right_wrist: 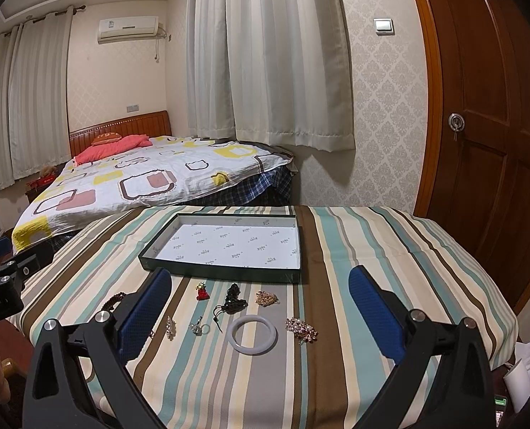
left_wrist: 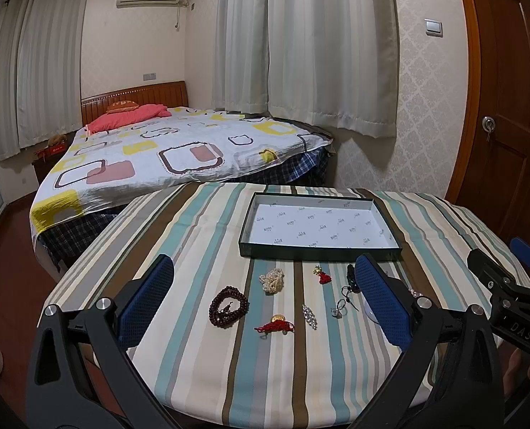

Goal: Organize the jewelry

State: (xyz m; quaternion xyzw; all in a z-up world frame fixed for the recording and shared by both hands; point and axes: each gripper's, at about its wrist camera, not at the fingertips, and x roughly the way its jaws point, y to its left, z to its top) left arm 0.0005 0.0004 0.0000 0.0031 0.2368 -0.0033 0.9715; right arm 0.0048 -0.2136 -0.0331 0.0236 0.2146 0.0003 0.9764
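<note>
Lying loose on striped tablecloth, in two rough rows just in front of shallow dark tray: white bangle, dark cord piece, red charm, gold cluster, pink-and-pearl brooch, small ring, rhinestone clip. Further along the left side: pearl strand, dark wooden beads, red knot with gold piece. All pieces sitting apart from one another, none inside tray. Tray resting flat mid-table, white printed liner facing up, nothing in it.

Left gripper hovering above beads and pearls, blue fingers spread wide, gripping nothing. Right gripper hovering above bangle and brooch, fingers likewise spread wide, gripping nothing.

Beyond table: bed with patterned cover, pale curtains, wooden door standing at right.
</note>
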